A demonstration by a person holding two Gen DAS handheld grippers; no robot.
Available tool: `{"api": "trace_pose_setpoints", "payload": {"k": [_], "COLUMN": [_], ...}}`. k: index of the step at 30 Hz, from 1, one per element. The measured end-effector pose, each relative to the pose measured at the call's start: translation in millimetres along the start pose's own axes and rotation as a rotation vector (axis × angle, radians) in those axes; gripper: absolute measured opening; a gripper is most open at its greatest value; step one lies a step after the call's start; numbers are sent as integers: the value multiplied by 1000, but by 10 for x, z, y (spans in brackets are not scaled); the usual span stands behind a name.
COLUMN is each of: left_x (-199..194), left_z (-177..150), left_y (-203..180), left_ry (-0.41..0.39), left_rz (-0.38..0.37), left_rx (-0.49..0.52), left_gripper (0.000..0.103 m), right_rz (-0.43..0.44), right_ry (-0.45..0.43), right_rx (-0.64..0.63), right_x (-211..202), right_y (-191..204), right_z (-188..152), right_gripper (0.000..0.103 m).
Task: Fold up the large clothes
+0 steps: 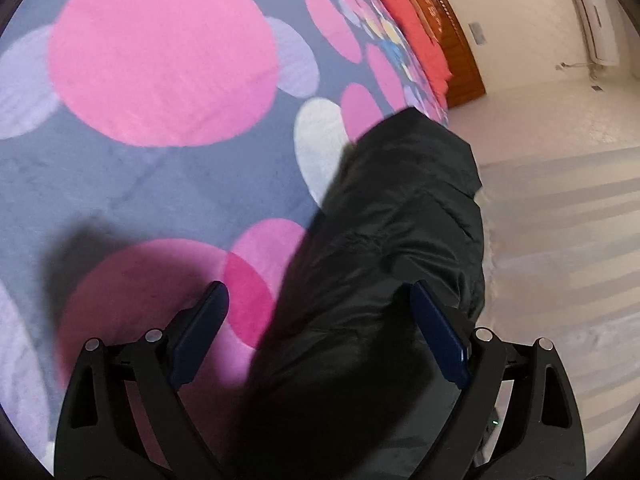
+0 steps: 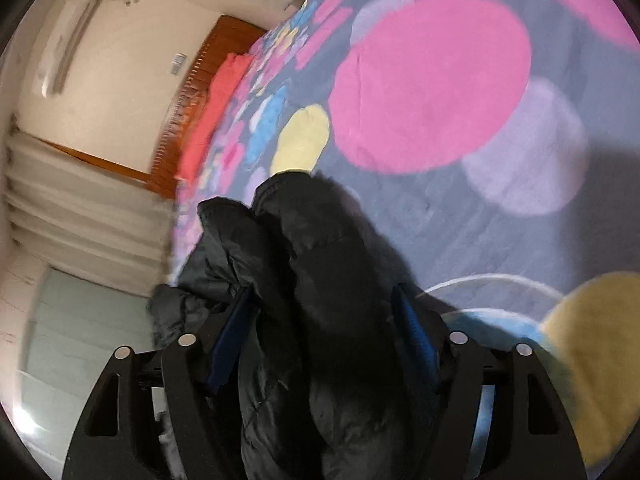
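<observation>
One large black padded jacket (image 1: 400, 248) is seen in both wrist views, lying along the edge of a bed, at lower centre of each frame. In the right wrist view the jacket (image 2: 320, 300) appears bunched into two puffy rolls, with a fuzzy dark strip, possibly a fur trim, on its right side. The garment seems gathered near the bed's edge so that it can be lifted and spread for folding; that is a judgement.

The left hand-held gripper (image 1: 320, 320) is seen with its blue fingers (image 1: 200, 336) spread wide, one on either side of the jacket's lower part, not pinching it. The right hand-held gripper (image 2: 320, 344) also has its fingers apart, with thick fabric bulging between them; whether the cloth is actually clamped cannot be told.

Beneath the jacket, the bedspread (image 1: 160, 184) is grey-blue with big pink, lilac, white and yellow circles. A red pillow (image 1: 404, 20) lies at upper centre of the left view, against a brown wooden headboard (image 1: 452, 40). Pale floor (image 1: 560, 240) fills the right of that frame, and a white wall unit (image 1: 592, 12) sits in the upper right.
</observation>
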State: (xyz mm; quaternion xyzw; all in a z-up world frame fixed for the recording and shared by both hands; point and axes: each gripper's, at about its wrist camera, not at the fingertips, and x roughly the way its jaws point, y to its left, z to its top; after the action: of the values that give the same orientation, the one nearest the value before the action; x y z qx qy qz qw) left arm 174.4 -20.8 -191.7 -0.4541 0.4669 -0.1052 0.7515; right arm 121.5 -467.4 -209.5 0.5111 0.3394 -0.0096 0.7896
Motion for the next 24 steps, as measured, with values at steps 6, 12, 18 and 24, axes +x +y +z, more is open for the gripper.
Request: {"api": "trace_pose_setpoints", "payload": {"k": [6, 12, 18, 24], "left_x": [100, 218, 233, 191], "left_z": [-9, -41, -64, -44], "left_y": [-22, -142, -181, -256], "left_ry": [63, 112, 134, 130], "left_rz": [-71, -97, -115, -118], "left_rx": [42, 106, 138, 157], "left_gripper": [91, 90, 79, 73], "right_rz": [130, 58, 77, 106], "right_ry": [96, 127, 164, 137], "right_rx": [-30, -177, -161, -169], "right_x": [89, 163, 228, 148], "right_y": [16, 234, 235, 360], "right_z": [-109, -287, -429, -554], "right_gripper": [74, 71, 41, 35]}}
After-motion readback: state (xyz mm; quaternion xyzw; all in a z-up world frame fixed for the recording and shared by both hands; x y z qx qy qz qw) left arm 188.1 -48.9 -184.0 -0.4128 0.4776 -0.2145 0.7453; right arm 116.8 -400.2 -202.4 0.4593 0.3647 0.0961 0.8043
